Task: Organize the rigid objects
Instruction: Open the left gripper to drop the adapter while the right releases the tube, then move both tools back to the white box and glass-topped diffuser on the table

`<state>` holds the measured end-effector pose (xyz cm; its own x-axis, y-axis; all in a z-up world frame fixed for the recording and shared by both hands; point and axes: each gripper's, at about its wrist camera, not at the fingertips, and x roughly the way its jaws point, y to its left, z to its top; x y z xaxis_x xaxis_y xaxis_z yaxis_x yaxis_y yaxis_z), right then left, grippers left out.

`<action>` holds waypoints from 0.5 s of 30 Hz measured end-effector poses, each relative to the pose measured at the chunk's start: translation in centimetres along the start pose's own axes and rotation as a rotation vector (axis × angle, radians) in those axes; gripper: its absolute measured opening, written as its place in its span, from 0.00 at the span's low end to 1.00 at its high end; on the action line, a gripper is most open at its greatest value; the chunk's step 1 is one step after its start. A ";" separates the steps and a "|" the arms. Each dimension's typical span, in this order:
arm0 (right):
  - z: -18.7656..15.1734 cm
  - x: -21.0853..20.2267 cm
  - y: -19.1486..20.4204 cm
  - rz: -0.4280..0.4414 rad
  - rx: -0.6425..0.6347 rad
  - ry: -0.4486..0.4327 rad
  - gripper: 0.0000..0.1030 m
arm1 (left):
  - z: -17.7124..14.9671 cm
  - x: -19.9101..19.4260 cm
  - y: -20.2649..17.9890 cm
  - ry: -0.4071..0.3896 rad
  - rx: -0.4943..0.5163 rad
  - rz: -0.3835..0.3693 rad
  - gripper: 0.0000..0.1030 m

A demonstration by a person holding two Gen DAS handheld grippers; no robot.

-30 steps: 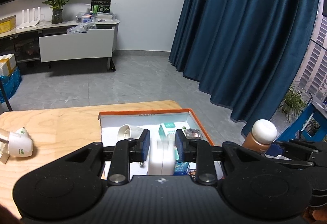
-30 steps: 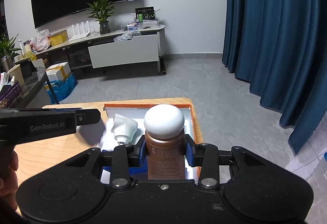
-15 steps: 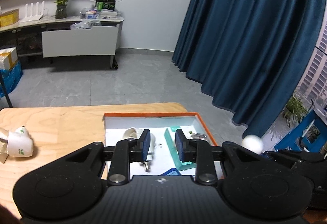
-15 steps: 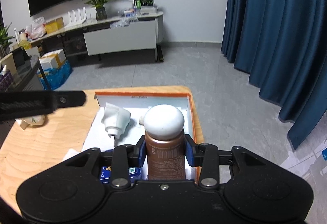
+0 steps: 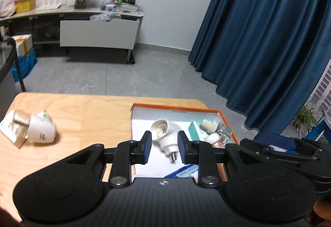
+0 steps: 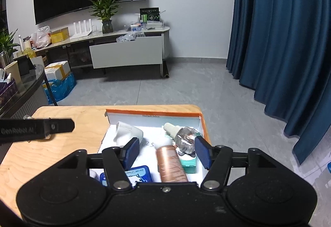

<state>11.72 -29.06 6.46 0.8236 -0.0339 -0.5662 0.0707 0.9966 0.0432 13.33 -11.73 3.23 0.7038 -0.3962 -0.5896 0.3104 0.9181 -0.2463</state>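
An orange-rimmed box with a white floor sits on the wooden table. A brown bottle lies in it under my right gripper, whose jaws are opening and whose pads stand clear of the bottle. Beside the bottle lie a clear glass bottle, a teal carton, a white plug adapter and a blue tin. My left gripper hovers over the box's near left part with its jaws at their narrowest and nothing between them. The white plug adapter shows through the gap.
On the table's left part a white cup-shaped plug with green leaf marks leans on a small carton. The left gripper's side reaches in at the left of the right wrist view. The table's far edge drops to a grey floor.
The right gripper's jaws have spread and the brown bottle has left them, now lying in the box. The left gripper has shifted left over the box. A white item no longer sits between its pads.
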 end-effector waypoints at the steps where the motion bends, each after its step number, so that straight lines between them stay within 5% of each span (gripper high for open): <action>1: 0.0 -0.2 0.1 0.007 0.003 -0.002 0.71 | -0.1 -0.1 0.2 0.001 -0.004 0.006 0.28; 15: -0.7 0.3 6.4 0.126 -0.047 0.040 0.78 | -1.7 -3.2 4.8 -0.006 -0.075 0.102 0.46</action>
<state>12.02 -22.65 5.98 0.8010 0.0944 -0.5912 -0.0593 0.9951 0.0785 11.49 -6.02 2.57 0.7331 -0.3009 -0.6099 0.1891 0.9516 -0.2422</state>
